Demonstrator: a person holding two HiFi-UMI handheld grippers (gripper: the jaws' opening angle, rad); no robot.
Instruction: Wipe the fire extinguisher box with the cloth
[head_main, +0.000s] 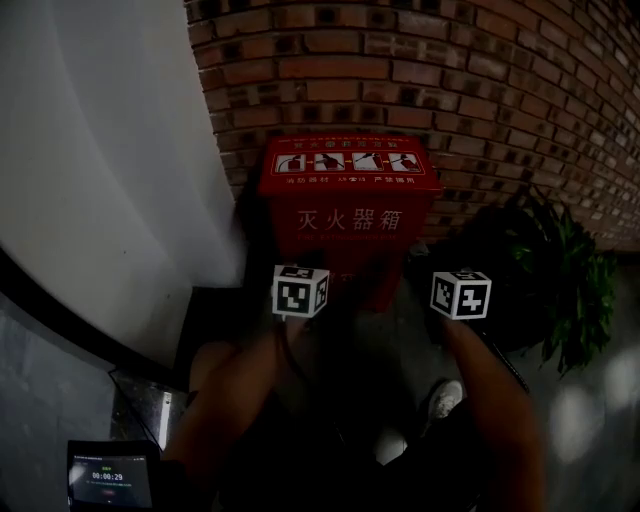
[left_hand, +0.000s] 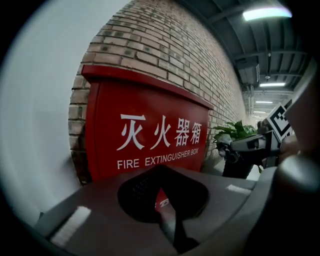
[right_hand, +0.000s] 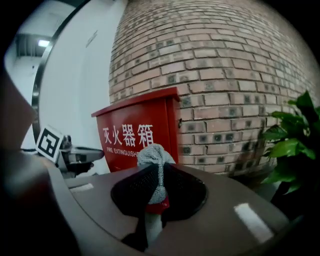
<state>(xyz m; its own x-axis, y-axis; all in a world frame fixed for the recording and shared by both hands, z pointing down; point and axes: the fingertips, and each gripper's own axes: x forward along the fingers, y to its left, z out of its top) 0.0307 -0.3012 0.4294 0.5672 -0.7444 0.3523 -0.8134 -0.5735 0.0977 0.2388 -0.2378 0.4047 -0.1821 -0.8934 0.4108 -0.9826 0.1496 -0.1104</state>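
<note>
Short of the fire extinguisher box (head_main: 348, 215) front, with room between — left gripper (left_hand: 162, 187) hovers closed, empty; right gripper (right_hand: 158, 189) pinches the cloth (right_hand: 155, 155).

Red box (left_hand: 150, 135) front, wht txt: "灭火器箱" + "FIRE EXTINGUISHER BOX".

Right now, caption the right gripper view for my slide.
Right gripper, shut on the cloth, faces the red box against a brick wall, plant nearby.

Head view looks down on the fire extinguisher box (head_main: 350, 215); gripper views face it.
</note>
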